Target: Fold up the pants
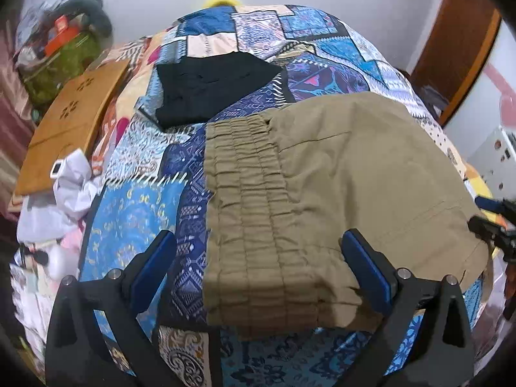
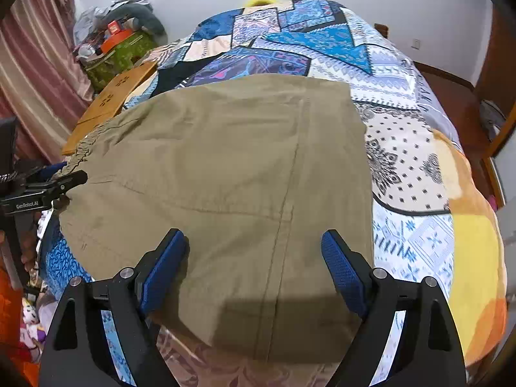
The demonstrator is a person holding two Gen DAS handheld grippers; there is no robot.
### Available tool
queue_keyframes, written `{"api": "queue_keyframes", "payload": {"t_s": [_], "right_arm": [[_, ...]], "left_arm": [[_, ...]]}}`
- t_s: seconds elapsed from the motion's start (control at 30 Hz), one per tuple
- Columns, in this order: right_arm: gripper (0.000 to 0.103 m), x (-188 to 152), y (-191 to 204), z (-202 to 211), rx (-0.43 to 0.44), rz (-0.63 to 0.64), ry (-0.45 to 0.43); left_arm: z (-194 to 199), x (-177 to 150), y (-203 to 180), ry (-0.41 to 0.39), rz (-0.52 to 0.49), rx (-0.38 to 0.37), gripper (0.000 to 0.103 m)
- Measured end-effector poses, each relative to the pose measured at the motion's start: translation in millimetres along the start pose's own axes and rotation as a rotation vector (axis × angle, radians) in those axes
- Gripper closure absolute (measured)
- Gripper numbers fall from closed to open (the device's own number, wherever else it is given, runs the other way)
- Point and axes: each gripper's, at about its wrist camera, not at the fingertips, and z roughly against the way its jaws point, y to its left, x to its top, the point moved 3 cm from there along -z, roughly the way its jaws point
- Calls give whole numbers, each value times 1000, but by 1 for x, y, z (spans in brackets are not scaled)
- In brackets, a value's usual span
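Note:
Khaki pants point(image 1: 338, 193) lie folded flat near the front edge of a bed with a patterned blue quilt point(image 1: 135, 213). Their gathered elastic waistband point(image 1: 248, 209) is at the left side. My left gripper point(image 1: 258, 258) is open and empty, its fingers on either side of the waistband end, just above the cloth. My right gripper point(image 2: 254, 254) is open and empty over the right part of the pants point(image 2: 225, 167), near their front edge. Each gripper shows at the edge of the other's view: the right one point(image 1: 493, 225) and the left one point(image 2: 45, 190).
A folded black garment point(image 1: 209, 87) lies further back on the quilt. A wooden lap table point(image 1: 74, 122) sits at the bed's left side, with white cloth point(image 1: 71, 187) beside it. A green box with clutter point(image 2: 119, 54) stands by the curtain. A wooden door point(image 1: 458, 42) is at right.

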Motion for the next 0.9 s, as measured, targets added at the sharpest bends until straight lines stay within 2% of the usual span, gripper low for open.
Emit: {"api": "queue_keyframes", "payload": {"t_s": [0.1, 0.2, 0.37, 0.47, 0.57, 0.63, 0.77, 0.9], "right_arm": [[18, 0, 9, 8, -23, 18, -15], [18, 5, 25, 22, -12, 62, -78], [18, 16, 53, 32, -16, 139, -165], [18, 20, 61, 29, -11, 151, -205], [18, 22, 64, 17, -3, 153, -179], [18, 20, 65, 7, -11, 157, -151], [18, 8, 60, -7, 12, 136, -105], [18, -1, 59, -8, 24, 147, -122]], "left_arm": [[6, -2, 6, 16, 69, -27, 0], [18, -6, 16, 16, 145, -68, 0], [30, -21, 25, 25, 196, -80, 0], [35, -34, 23, 42, 227, -126, 0], [36, -41, 14, 58, 245, -185, 0], [35, -43, 3, 65, 253, -257, 0], [29, -37, -16, 70, 263, -305, 0], [20, -23, -20, 93, 328, -429, 0]]}}
